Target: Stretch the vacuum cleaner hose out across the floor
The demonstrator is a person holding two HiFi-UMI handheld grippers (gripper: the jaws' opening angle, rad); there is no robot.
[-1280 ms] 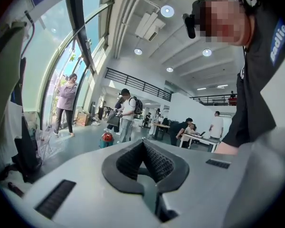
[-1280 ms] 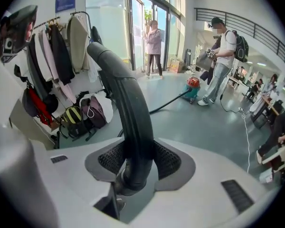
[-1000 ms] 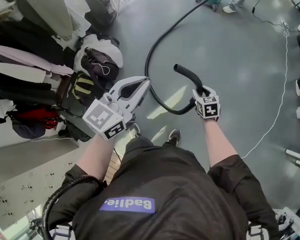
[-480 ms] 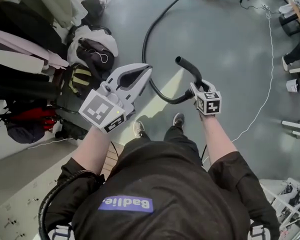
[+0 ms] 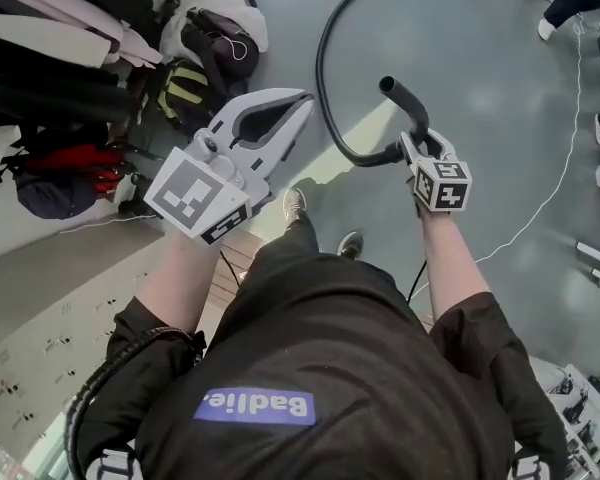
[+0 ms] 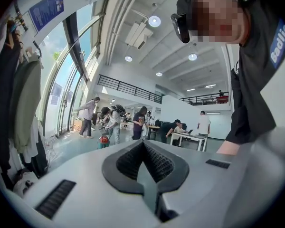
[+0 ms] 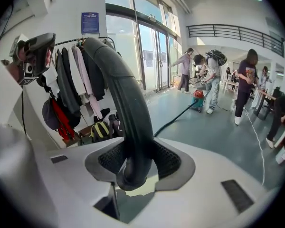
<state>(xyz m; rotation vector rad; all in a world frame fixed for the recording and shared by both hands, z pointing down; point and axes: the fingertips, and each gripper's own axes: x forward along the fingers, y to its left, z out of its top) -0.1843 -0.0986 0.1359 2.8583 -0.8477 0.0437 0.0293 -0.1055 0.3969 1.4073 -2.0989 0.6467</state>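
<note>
The black vacuum hose [image 5: 321, 78] runs in from the top of the head view, bends in a loop over the grey floor and ends in a curved stiff handle piece [image 5: 405, 103]. My right gripper [image 5: 421, 148] is shut on that handle piece just below its open end. In the right gripper view the hose [image 7: 128, 103] stands up between the pads of the right gripper [image 7: 133, 167] and trails away to the red vacuum cleaner [image 7: 198, 95]. To the left, my left gripper [image 5: 302, 98] is held up off the hose, shut and holding nothing; the left gripper [image 6: 143, 144] shows its pads meeting at the tip.
A clothes rack with coats and bags [image 5: 70, 28] fills the left side, with a yellow-striped backpack [image 5: 185, 83] on the floor. A thin white cable [image 5: 550, 198] crosses the floor at right. Several people [image 7: 213, 75] stand near the vacuum cleaner. My shoes [image 5: 294, 204] are below the grippers.
The head view has shifted away from the vacuum cleaner, which has left its top edge. The right gripper stays shut on the hose handle; both grippers sit higher in the frame.
</note>
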